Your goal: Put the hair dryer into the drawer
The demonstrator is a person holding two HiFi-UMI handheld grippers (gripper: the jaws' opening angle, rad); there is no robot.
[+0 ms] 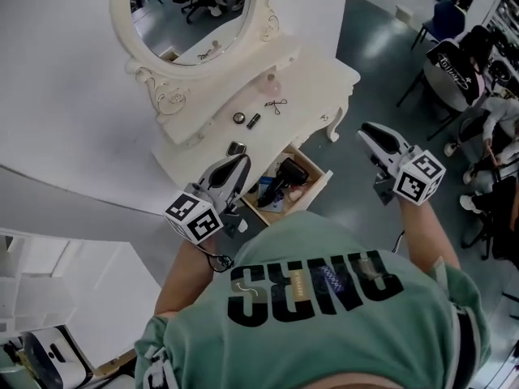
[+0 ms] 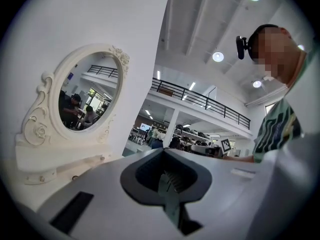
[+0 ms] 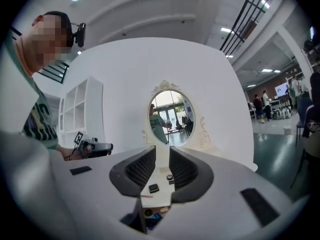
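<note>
The black hair dryer [image 1: 284,178] lies inside the open wooden drawer [image 1: 318,186] of the white dressing table [image 1: 316,75], among other small items. Both grippers are held up in the air on my side of the drawer, apart from it. My left gripper [image 1: 241,165] hangs left of the drawer; in the left gripper view its jaws [image 2: 164,153] look shut and empty. My right gripper [image 1: 365,130] hovers to the right of the table. In the right gripper view it [image 3: 162,150] stands open by a narrow gap, nothing between its pads, with the tabletop showing through.
An oval mirror [image 1: 195,14] stands at the table's back. A black compact [image 1: 237,147], a round tin [image 1: 238,117] and a lipstick [image 1: 254,121] lie on the top. A white shelf unit [image 1: 49,274] stands at lower left. A person [image 1: 470,63] sits at right.
</note>
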